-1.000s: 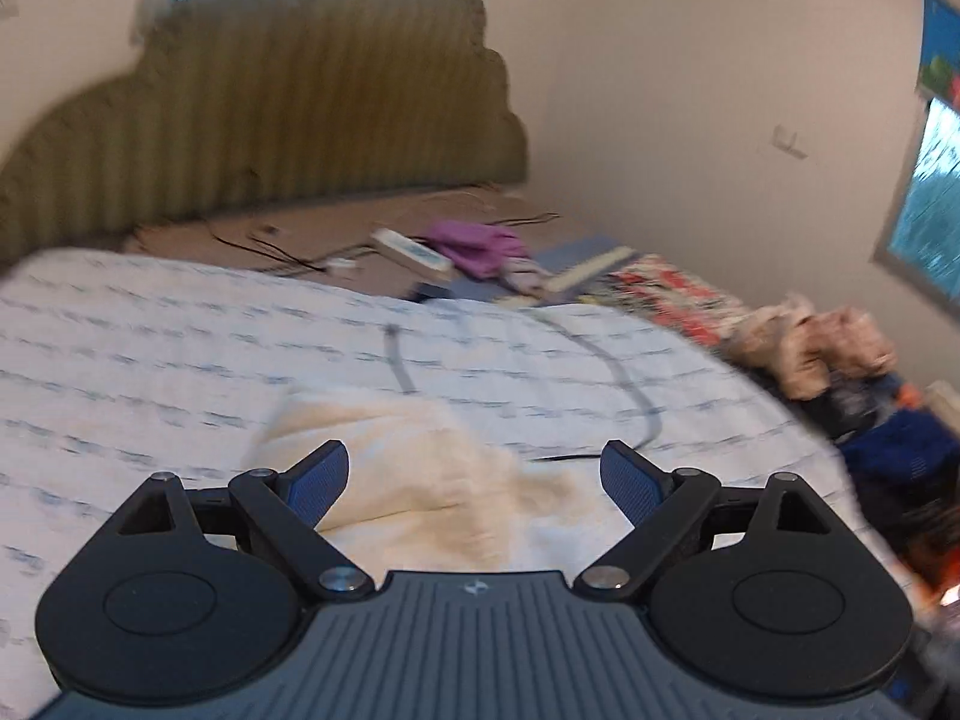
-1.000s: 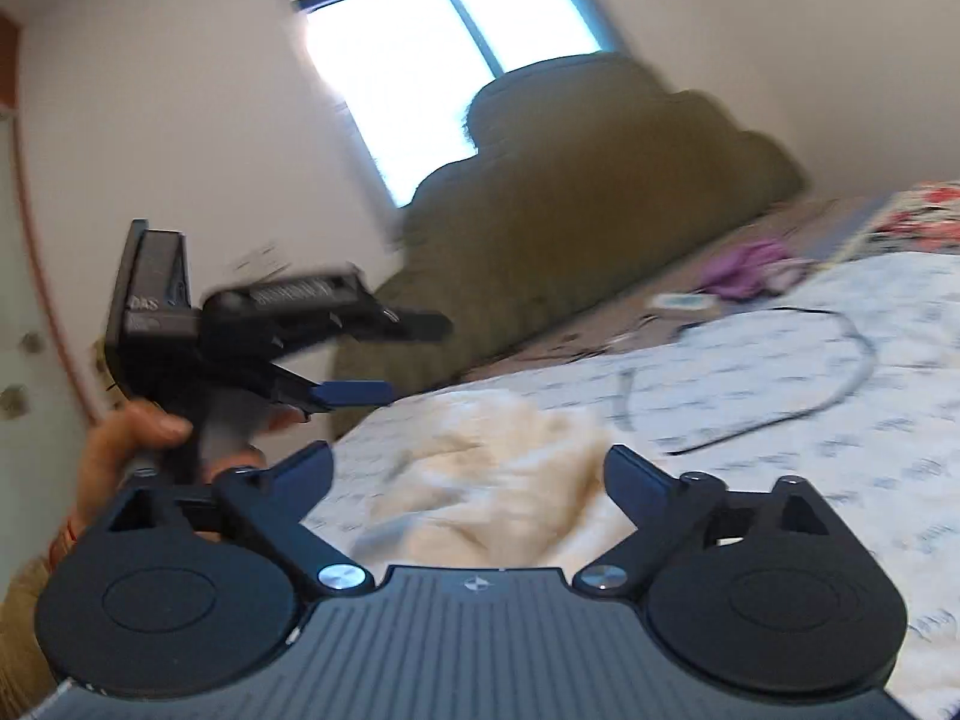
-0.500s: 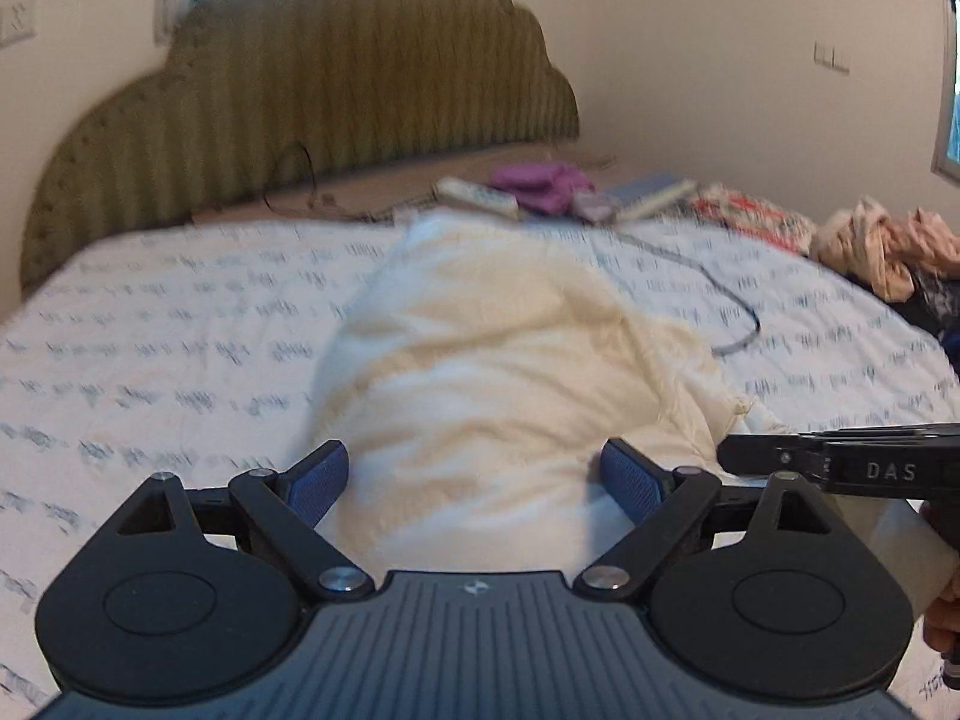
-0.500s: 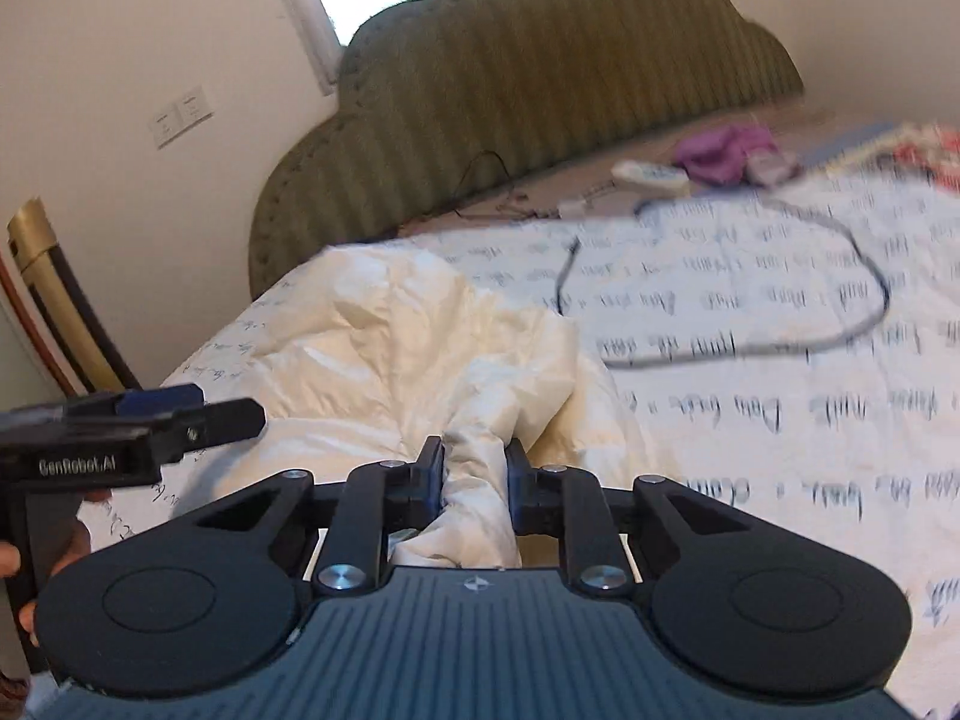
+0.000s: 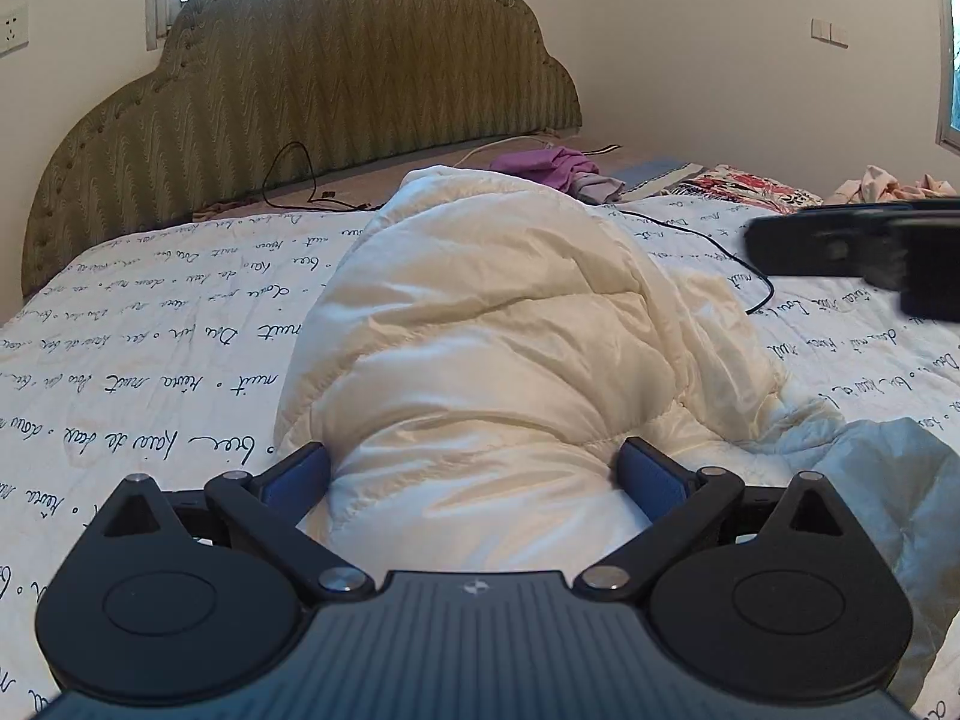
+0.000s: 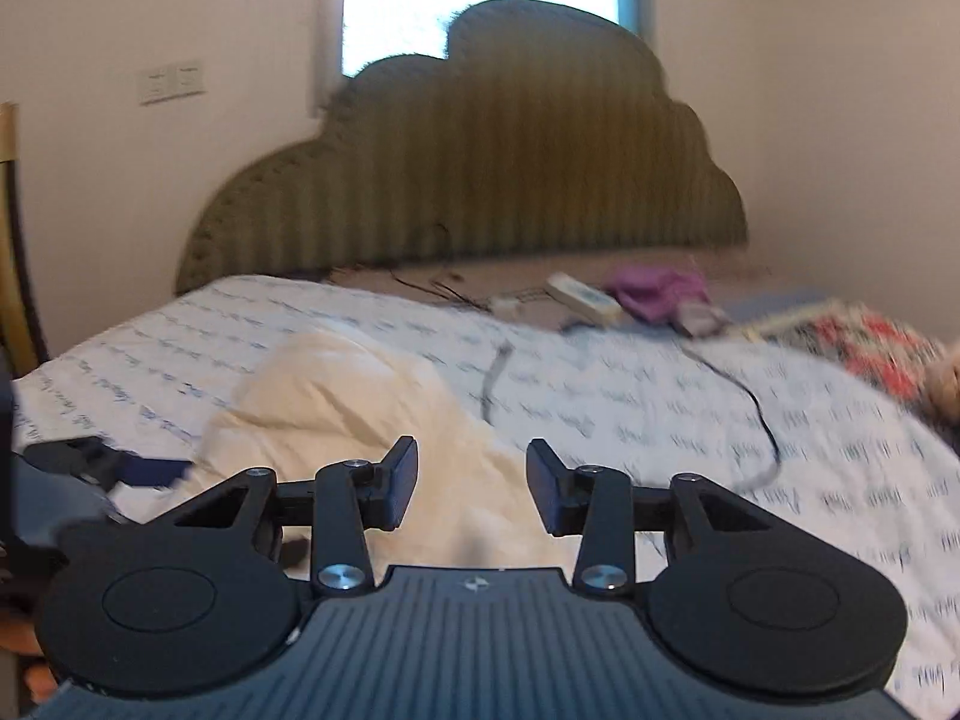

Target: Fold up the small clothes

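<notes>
A cream puffy jacket [image 5: 480, 324] lies bunched on the bed's white sheet with script print [image 5: 150, 360]. My left gripper [image 5: 474, 468] is wide open, its blue pads on either side of the jacket's near end, which fills the gap between them. My right gripper [image 6: 471, 480] is partly open and empty, held above the jacket [image 6: 360, 414]; it shows blurred at the right edge of the left wrist view [image 5: 852, 246]. The left gripper shows at the left edge of the right wrist view [image 6: 102, 462].
A green padded headboard [image 5: 336, 72] stands behind the bed. A black cable [image 5: 720, 252] runs across the sheet right of the jacket. Purple cloth [image 5: 552, 165], a white remote [image 6: 582, 300] and patterned fabrics [image 5: 750, 189] lie at the far right.
My right gripper has let go of the jacket fold, opened and lifted away. My left gripper has moved in lower, so the jacket now sits between its open pads.
</notes>
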Action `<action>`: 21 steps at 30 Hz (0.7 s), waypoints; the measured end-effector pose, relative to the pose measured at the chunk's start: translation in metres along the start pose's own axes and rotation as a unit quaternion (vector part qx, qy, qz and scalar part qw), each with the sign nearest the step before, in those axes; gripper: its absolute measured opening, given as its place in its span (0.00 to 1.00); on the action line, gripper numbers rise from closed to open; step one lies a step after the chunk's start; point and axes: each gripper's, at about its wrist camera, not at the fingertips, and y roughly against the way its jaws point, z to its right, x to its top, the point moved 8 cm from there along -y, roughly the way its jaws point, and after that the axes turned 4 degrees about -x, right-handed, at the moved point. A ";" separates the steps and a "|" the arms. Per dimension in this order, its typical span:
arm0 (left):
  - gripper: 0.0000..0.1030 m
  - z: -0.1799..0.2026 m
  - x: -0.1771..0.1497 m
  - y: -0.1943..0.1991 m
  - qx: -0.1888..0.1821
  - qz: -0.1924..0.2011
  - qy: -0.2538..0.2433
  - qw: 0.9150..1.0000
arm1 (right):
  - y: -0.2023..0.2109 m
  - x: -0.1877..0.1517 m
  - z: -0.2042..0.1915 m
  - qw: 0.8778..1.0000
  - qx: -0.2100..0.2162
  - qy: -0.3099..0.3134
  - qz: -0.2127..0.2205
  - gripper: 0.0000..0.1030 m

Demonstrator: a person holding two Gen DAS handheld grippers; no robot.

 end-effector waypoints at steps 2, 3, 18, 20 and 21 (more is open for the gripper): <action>1.00 0.002 0.000 -0.001 0.002 -0.001 -0.003 1.000 | -0.019 -0.005 -0.009 1.000 -0.005 0.018 -0.024 0.44; 1.00 0.002 -0.001 -0.001 0.003 -0.001 -0.003 1.000 | -0.031 -0.011 -0.009 0.999 -0.008 0.021 -0.039 0.44; 1.00 0.025 -0.008 -0.020 0.026 0.002 -0.057 0.998 | -0.091 -0.087 0.035 0.993 -0.037 -0.066 -0.091 0.60; 1.00 0.027 -0.008 -0.021 0.029 0.002 -0.061 0.998 | -0.092 -0.092 0.038 0.993 -0.039 -0.075 -0.088 0.62; 1.00 0.026 -0.009 -0.022 0.030 0.002 -0.063 0.998 | -0.093 -0.094 0.039 0.992 -0.039 -0.079 -0.088 0.63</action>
